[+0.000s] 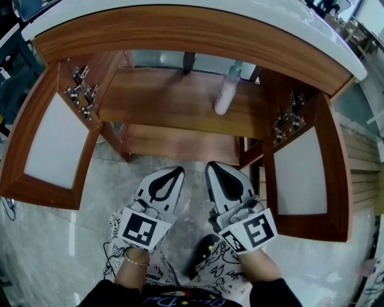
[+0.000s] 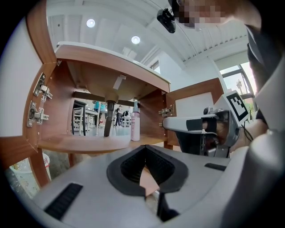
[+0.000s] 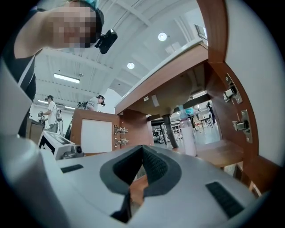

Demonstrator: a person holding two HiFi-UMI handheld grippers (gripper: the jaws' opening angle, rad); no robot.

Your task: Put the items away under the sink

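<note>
A pale pink bottle (image 1: pixel 227 90) stands upright on the upper shelf (image 1: pixel 162 102) of the open cabinet under the sink, right of the dark drain pipe (image 1: pixel 189 62). My left gripper (image 1: pixel 178 171) and right gripper (image 1: pixel 212 165) hover side by side over the floor in front of the cabinet, both shut with nothing between the jaws. In the left gripper view the bottle (image 2: pixel 135 122) stands beyond my closed left gripper (image 2: pixel 145 148), and the right gripper (image 2: pixel 200 129) shows at the right. In the right gripper view the bottle (image 3: pixel 189 136) stands past my right gripper (image 3: pixel 142 148).
Both cabinet doors hang wide open, the left door (image 1: pixel 54 150) and the right door (image 1: pixel 306 174), flanking my grippers. A lower shelf (image 1: pixel 180 144) lies under the upper one. The white countertop (image 1: pixel 180 12) overhangs the cabinet. People stand in the background of the right gripper view.
</note>
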